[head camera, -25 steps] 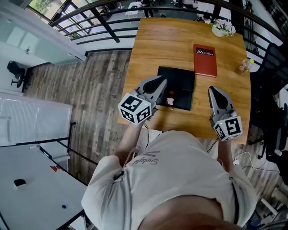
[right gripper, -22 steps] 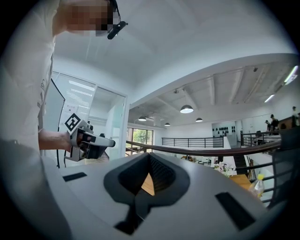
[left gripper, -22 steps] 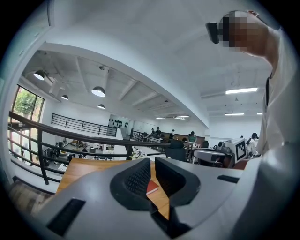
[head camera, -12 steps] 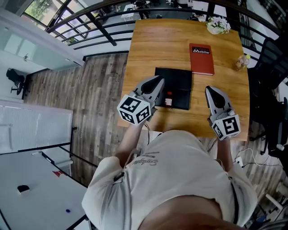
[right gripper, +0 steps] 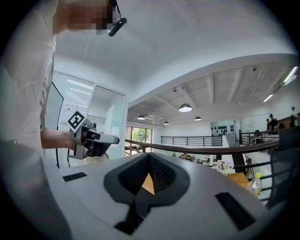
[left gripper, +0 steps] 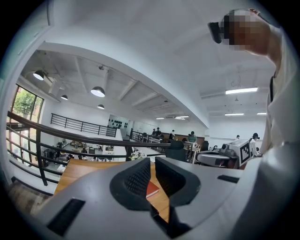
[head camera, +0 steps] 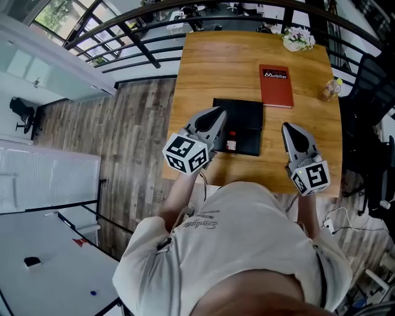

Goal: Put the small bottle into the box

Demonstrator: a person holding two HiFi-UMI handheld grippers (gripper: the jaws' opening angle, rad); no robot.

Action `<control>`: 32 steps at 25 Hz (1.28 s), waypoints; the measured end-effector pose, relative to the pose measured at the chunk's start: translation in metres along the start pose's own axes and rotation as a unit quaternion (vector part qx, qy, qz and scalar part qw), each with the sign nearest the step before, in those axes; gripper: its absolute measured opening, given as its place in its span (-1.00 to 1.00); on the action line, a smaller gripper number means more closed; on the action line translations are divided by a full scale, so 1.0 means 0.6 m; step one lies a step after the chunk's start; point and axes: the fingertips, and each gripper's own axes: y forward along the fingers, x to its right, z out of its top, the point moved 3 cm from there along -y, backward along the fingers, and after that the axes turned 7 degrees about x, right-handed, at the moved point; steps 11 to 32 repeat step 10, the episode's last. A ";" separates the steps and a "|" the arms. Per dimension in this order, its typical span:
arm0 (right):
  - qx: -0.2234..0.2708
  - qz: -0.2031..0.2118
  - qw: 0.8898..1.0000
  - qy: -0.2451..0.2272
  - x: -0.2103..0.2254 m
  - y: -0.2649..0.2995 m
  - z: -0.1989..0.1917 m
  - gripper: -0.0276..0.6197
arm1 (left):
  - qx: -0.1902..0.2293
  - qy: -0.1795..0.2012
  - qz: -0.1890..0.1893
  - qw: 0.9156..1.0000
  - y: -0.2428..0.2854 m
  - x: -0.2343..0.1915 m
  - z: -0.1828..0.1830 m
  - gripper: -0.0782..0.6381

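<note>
On the wooden table, the small bottle stood at the near edge of the black box, seemingly already inside it. Just left, the left gripper was closed and empty. The right gripper, further right, was also closed and empty.

A warm wooden surface stands on a grey-brown plank floor, its far end close to a curved black railing that edges an upper level. Past the rail, a window shows green leaves. A white table fills the near left corner, and a black office chair stands near a white slatted panel. The ceiling is white, hung with round pendant lamps and lit strip lights.
</note>
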 end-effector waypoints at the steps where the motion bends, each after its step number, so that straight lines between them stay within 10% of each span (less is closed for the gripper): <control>1: 0.001 0.000 1.000 0.000 0.000 0.001 0.001 -0.93 | 0.000 0.001 0.000 1.000 -0.002 -0.001 0.002 -0.67; 32: 0.007 0.011 1.000 0.000 -0.024 0.012 0.003 -0.93 | -0.002 -0.005 0.008 1.000 -0.030 -0.005 -0.001 -0.67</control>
